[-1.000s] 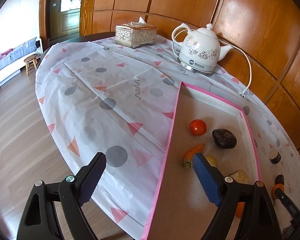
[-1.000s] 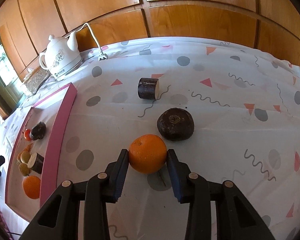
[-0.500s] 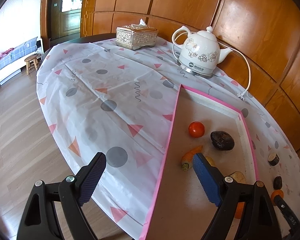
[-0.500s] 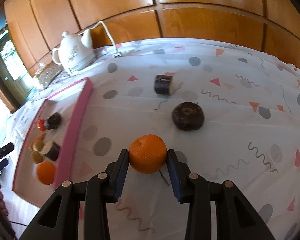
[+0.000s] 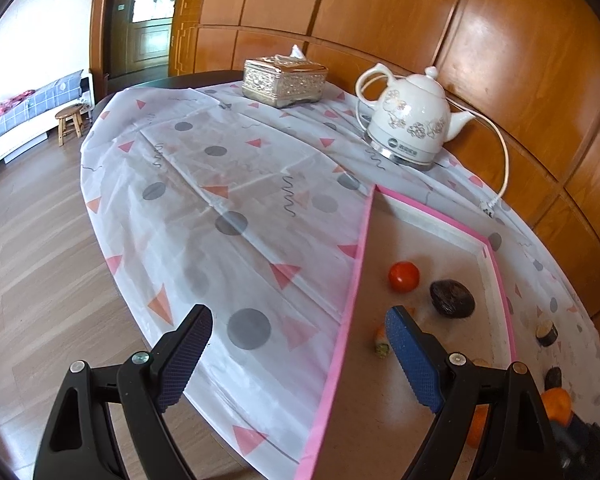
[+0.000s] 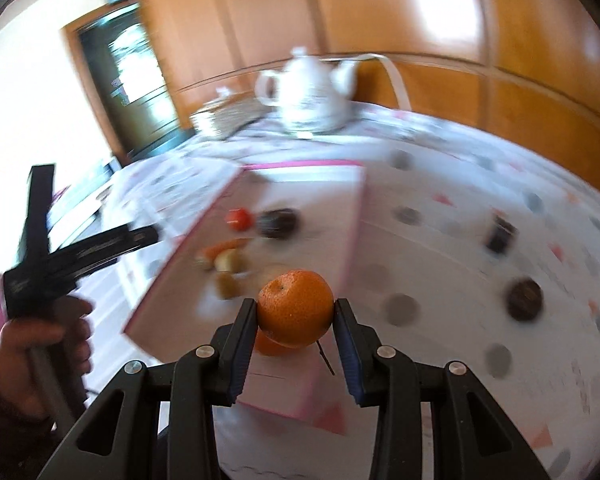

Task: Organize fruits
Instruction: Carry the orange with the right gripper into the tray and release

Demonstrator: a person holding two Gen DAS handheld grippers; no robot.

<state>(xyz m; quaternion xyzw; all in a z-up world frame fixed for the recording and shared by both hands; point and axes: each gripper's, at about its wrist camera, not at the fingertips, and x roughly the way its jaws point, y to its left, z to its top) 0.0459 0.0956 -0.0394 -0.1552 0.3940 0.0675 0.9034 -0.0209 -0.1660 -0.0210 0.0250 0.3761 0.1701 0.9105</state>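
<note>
- Pink rims the tray (image 5: 356,280) on our worktop (image 5: 220,200), which wears a white cloth with grey dots and coral triangles; wood panelling runs behind it.
- Past the tray's far corner we see a white kettle (image 5: 410,120) on its base, cord trailing to the right, and left of it a silver tissue box (image 5: 284,80).
- In the tray lie a tomato (image 5: 404,276), a dark fruit (image 5: 452,298) just beside it, and a carrot (image 5: 382,344) partly hidden behind our left tongs' right finger; nearer us the right wrist view shows pale pieces too blurred to name.
- Outside the tray, on the cloth to its right, we see a dark cut piece (image 6: 500,232) and a round dark fruit (image 6: 524,298), well apart from each other.
- Our left tongs (image 5: 300,352) are spread wide and hold nothing; they straddle the tray's near left rim, one finger over the cloth, the other over the tray.
- Our right tongs (image 6: 296,332) are clamped on an orange (image 6: 296,308), pads touching both its sides, stem end up and to the left.
- The orange is off the worktop, over the tray's near end; a second orange (image 6: 268,346) shows just below it in the tray, mostly hidden.
</note>
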